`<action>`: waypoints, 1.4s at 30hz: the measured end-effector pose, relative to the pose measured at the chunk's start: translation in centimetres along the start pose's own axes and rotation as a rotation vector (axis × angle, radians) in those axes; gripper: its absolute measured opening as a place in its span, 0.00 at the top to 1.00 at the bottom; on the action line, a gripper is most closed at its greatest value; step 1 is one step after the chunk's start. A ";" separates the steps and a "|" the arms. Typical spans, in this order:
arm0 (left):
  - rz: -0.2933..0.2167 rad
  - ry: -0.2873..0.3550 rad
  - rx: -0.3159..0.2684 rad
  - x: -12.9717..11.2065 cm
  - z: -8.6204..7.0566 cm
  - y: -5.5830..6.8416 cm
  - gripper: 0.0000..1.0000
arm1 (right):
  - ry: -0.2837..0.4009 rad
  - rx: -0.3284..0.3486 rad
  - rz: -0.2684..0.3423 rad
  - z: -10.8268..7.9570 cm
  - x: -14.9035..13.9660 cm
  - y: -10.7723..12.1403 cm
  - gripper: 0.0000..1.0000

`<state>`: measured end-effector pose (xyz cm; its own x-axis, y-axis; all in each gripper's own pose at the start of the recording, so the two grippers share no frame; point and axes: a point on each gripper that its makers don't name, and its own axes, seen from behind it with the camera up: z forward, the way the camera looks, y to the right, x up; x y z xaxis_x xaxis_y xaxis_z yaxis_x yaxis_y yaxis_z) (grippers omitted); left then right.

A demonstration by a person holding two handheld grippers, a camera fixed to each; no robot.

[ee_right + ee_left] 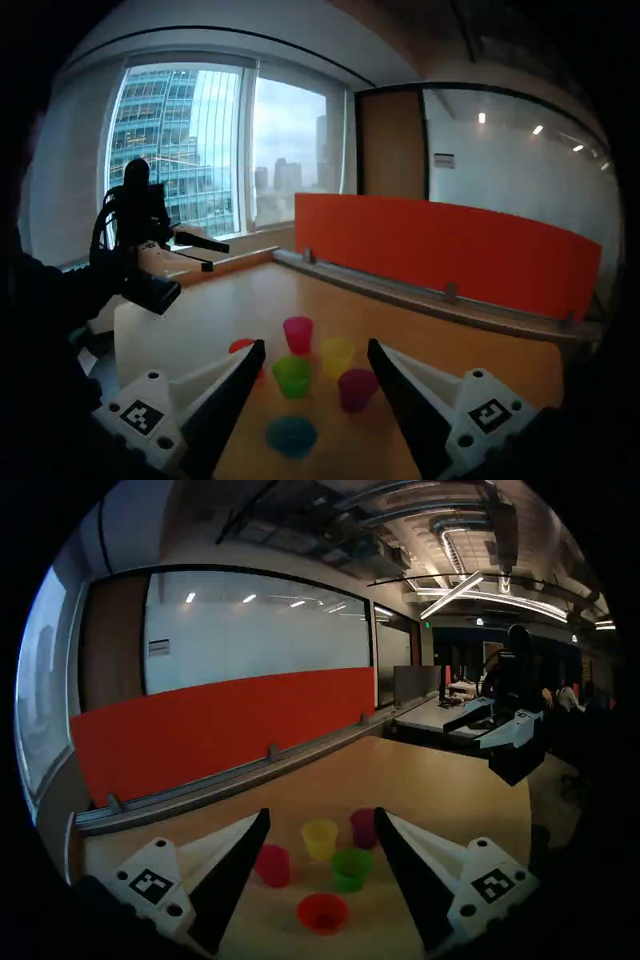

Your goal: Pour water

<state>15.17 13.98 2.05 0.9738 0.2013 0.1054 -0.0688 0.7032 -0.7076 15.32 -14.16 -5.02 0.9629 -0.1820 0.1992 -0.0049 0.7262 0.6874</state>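
Several small plastic cups stand grouped on a wooden table [448,784]. In the left gripper view they are a pink cup [274,865], a yellow cup [320,838], a purple cup [364,826], a green cup [352,869] and a red cup [323,913]. My left gripper [320,814] hangs open above and short of them, holding nothing. The right gripper view shows pink [298,333], yellow [337,356], green [293,375], purple [357,389] and blue [291,436] cups, and a red cup [242,346] half hidden by a finger. My right gripper [316,346] is open and holds nothing.
An orange partition [216,720] [448,240] on a metal rail borders the table's far side. The other gripper [512,740] hovers at the right in the left gripper view. A dark-sleeved hand holds the other gripper [152,248] before large windows [192,152].
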 end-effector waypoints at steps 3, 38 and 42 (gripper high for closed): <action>0.004 -0.020 -0.016 -0.9 0.5 0.5 0.04 | -0.024 0.019 -0.016 -0.1 -1.1 -0.5 0.01; 0.038 -0.248 -0.128 -10.8 7.1 2.9 0.04 | -0.261 0.098 -0.064 2.7 -13.8 -1.0 0.00; 0.058 -0.289 -0.149 -12.0 7.5 3.5 0.04 | -0.274 0.104 -0.062 2.8 -14.8 -1.1 0.00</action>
<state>1.61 19.14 3.56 0.8658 0.4384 0.2411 -0.0687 0.5815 -0.8106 0.32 -14.17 -6.77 0.8535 -0.4066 0.3260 0.0106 0.6391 0.7691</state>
